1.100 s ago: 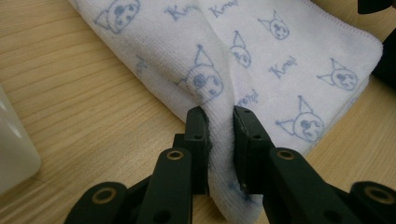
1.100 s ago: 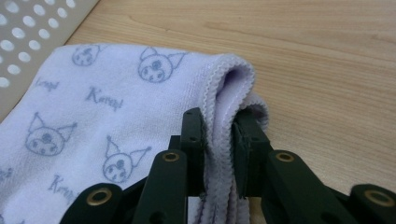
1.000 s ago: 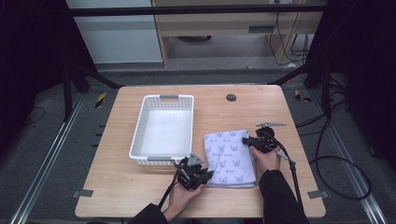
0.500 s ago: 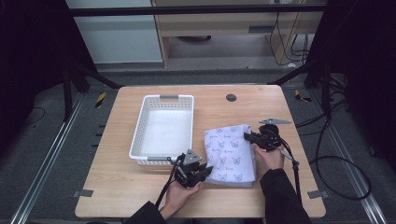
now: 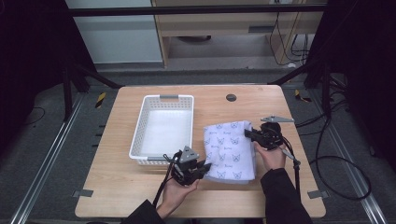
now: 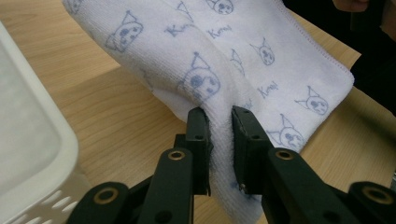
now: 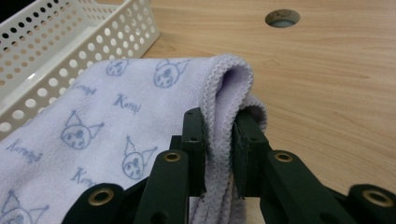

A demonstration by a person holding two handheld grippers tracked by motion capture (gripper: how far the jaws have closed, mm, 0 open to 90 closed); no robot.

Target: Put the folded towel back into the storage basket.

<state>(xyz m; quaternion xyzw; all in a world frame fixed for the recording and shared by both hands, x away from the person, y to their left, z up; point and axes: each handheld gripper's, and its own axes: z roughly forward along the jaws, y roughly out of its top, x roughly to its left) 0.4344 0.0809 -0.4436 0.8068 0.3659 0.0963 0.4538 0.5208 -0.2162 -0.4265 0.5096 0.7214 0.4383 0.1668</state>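
A light wooden table (image 5: 116, 186) carries everything. On its left half sits a white perforated basket (image 5: 163, 128), empty, its long axis running away from the person. Just to the right of the basket lies a folded towel (image 5: 231, 149) printed with small cat faces, its long axis also running front to back, its left edge near the basket's right wall but apart from it.

The left gripper (image 5: 204, 166) is clenched on the towel's near left corner; in the left gripper view a ridge of cloth is pinched between the two black jaws and lifts slightly off the wood. The right gripper (image 5: 248, 135) is clenched on the far right corner, where the right gripper view shows the folded hem bunched between its jaws.

So the towel spans diagonally between the two grippers, and the basket lies to its left and a little farther back. The left hand (image 5: 175, 193) is the nearer to the basket; a likely carry goes leftward over the near wall.
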